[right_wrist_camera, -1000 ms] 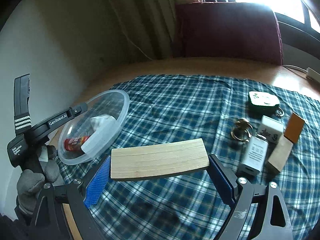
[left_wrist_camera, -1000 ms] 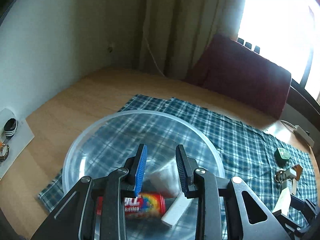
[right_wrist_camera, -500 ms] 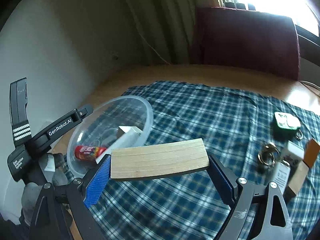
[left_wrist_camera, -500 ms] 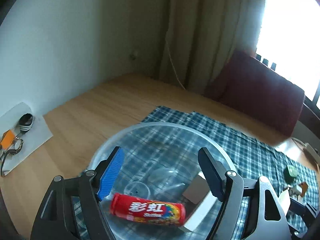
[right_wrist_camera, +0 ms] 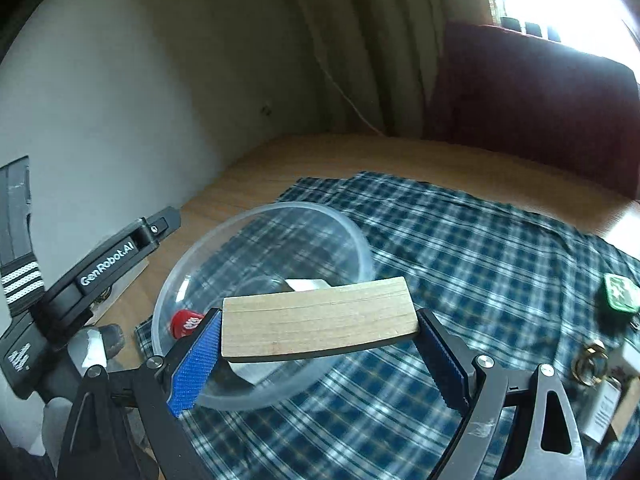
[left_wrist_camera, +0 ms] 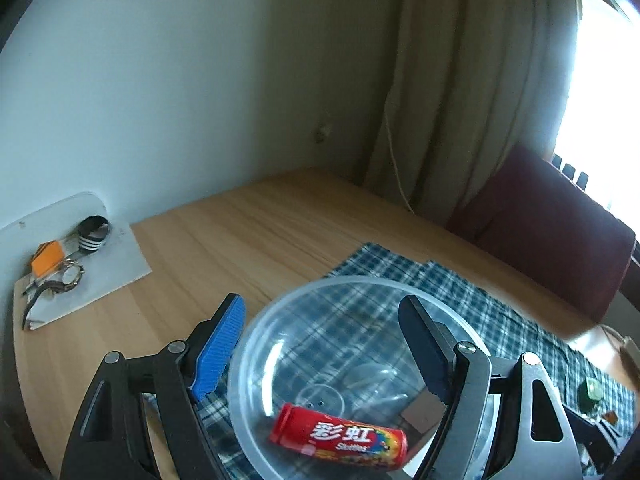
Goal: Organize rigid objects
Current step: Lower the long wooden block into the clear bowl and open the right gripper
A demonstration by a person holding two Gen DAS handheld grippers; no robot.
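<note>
Two grippers are seen. The right gripper (right_wrist_camera: 318,354) is clamped across the ends of one flat wooden block (right_wrist_camera: 318,322), which is pale, long and thin, with fine grain lines along its length and a dark lower edge; it is held level between the blue pads, above the near rim of the clear plastic bowl (right_wrist_camera: 344,228). The left gripper (left_wrist_camera: 326,354) is spread wide with nothing between its fingers, and it hangs over the bowl's near side; in the right wrist view its black body is seen at the bowl's left, held by a gloved hand (right_wrist_camera: 94,346).

One bowl is counted. It stands on the left end of a blue checked cloth (right_wrist_camera: 472,248), near the left edge of the wooden table (left_wrist_camera: 256,236). Inside it two things are made out: one red candy tube (left_wrist_camera: 340,436) with Chinese characters, lying on its side, and one white block (right_wrist_camera: 306,285), partly hidden behind the wooden block.

At the cloth's right end several small things lie close together: one green case (right_wrist_camera: 620,293), one brass ring (right_wrist_camera: 592,354) and some small blocks whose number cannot be told at the frame edge.

At the table's far left corner one white sheet (left_wrist_camera: 116,268) carries one watch (left_wrist_camera: 70,276), one orange item (left_wrist_camera: 48,258) and one black-and-white striped item (left_wrist_camera: 94,232).
</note>
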